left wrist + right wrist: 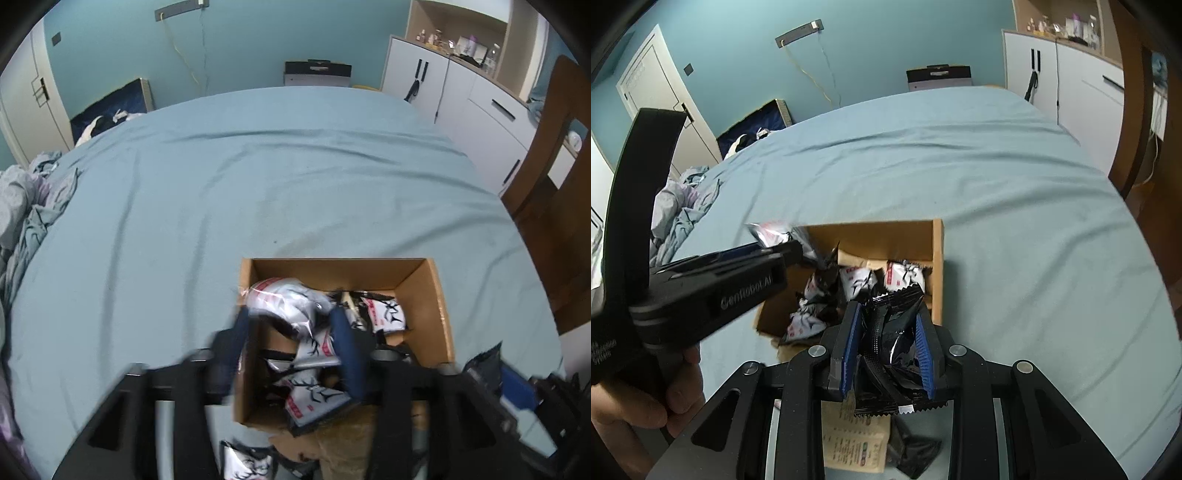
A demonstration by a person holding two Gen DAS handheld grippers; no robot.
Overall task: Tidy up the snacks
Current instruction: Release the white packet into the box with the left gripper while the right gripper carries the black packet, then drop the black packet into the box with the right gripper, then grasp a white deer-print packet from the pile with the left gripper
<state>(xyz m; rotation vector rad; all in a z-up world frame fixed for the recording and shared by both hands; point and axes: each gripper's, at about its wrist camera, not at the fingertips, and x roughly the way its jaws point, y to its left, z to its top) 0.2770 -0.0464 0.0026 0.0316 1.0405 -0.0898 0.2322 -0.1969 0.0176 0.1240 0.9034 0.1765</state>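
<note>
Left gripper (295, 339) low in the frame, blue fingers (347, 354) apart over an open cardboard box (436, 295), white-and-black snack packets (384, 314) inside, one blurred packet (284, 306) perhaps between the fingers, light blue bed (258, 177) beneath, white cabinets (461, 96) at upper right.

A wide bed (258, 177) under a smooth pale blue sheet carries it all. An open cardboard box (439, 306) sits on the sheet near the close edge, and just in front of it lie a tan packet (855, 443), a black packet (916, 452) and a white packet (247, 461). Crumpled bedding (26, 214) is heaped along the bed's left side, well apart from the box.
</note>
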